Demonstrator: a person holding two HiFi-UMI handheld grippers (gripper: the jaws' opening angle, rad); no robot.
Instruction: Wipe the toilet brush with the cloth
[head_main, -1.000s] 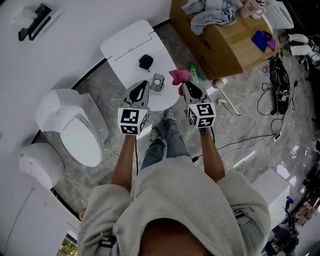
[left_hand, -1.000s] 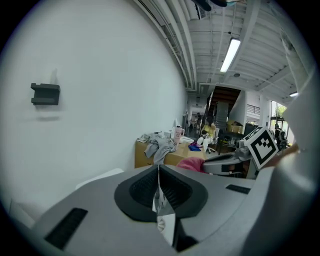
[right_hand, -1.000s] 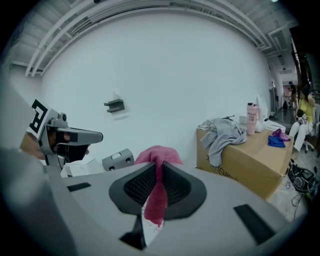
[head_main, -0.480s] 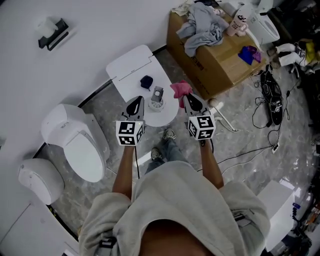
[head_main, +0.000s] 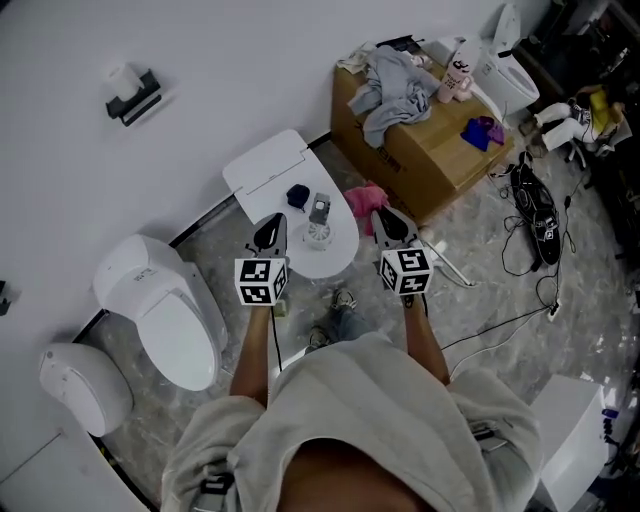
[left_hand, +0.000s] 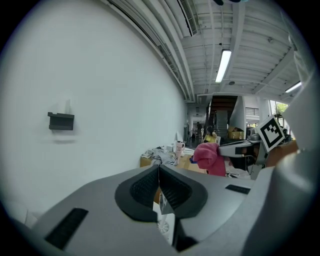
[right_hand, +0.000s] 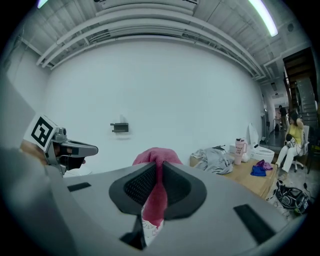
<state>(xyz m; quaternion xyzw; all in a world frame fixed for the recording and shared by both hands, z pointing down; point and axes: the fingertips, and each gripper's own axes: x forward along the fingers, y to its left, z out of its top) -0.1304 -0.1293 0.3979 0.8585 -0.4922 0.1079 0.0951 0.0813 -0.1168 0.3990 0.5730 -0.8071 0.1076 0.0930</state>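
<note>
The toilet brush, grey with a pale round base, stands upright on a white rounded stand, beside a small dark blue object. My left gripper hovers just left of the brush, apart from it, jaws shut with nothing between them. My right gripper is to the brush's right, shut on a pink cloth. The cloth bunches above the jaws and hangs below them. In the left gripper view the cloth shows at the right.
A cardboard box with clothes and a pink tumbler stands behind the right gripper. A white toilet is at left. Cables and shoes lie on the marble floor at right. A dark holder hangs on the wall.
The head view has pulled back and shifted, so the stand and box sit lower in frame. Both grippers stay shut either side of the brush, the cloth still in the right one.
</note>
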